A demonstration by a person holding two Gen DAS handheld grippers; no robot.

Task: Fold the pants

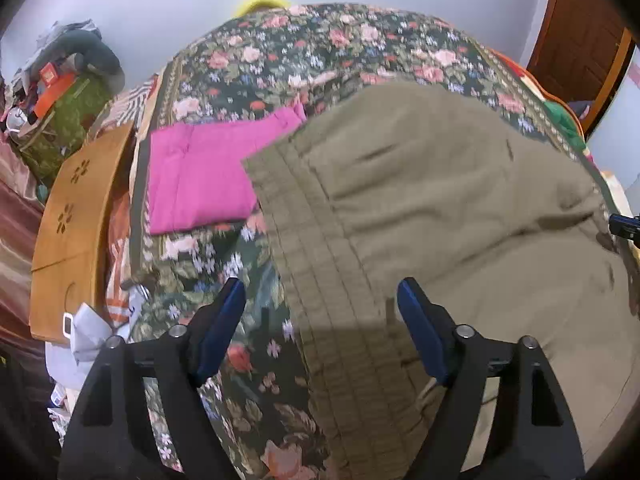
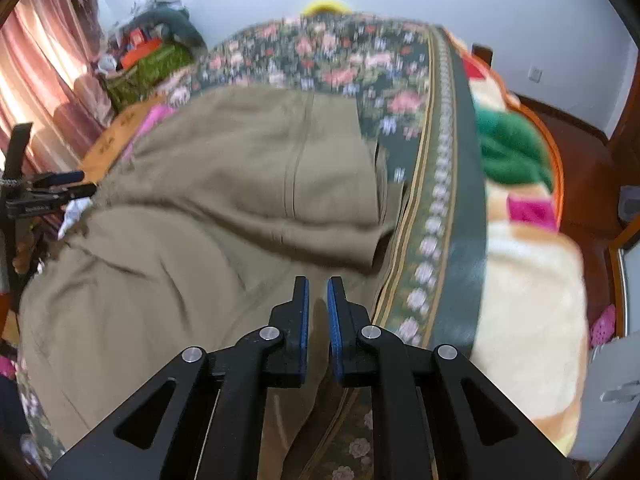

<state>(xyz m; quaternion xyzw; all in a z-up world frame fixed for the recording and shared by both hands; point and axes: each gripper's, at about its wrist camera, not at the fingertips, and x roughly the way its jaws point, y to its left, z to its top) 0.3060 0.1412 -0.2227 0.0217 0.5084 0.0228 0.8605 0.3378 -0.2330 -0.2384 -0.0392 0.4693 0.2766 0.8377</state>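
Olive pants [image 1: 440,200] lie spread over a floral bedspread [image 1: 320,52], the ribbed waistband [image 1: 312,260] running towards me. My left gripper [image 1: 320,292] hovers over that waistband, open, its blue pads clear of the cloth. From the right wrist view the pants [image 2: 200,240] show one part folded over the other. My right gripper [image 2: 318,292] is at their near right edge, jaws almost together with olive cloth in the narrow gap. Each gripper shows small in the other's view: the left gripper [image 2: 52,192] and the right gripper [image 1: 624,226].
A folded pink garment [image 1: 200,172] lies left of the waistband. A wooden board [image 1: 72,220] and a heap of clutter [image 1: 68,80] stand at the bed's left. A plush cream and green blanket [image 2: 520,280] covers the right side. A pink curtain [image 2: 40,60] hangs at the left.
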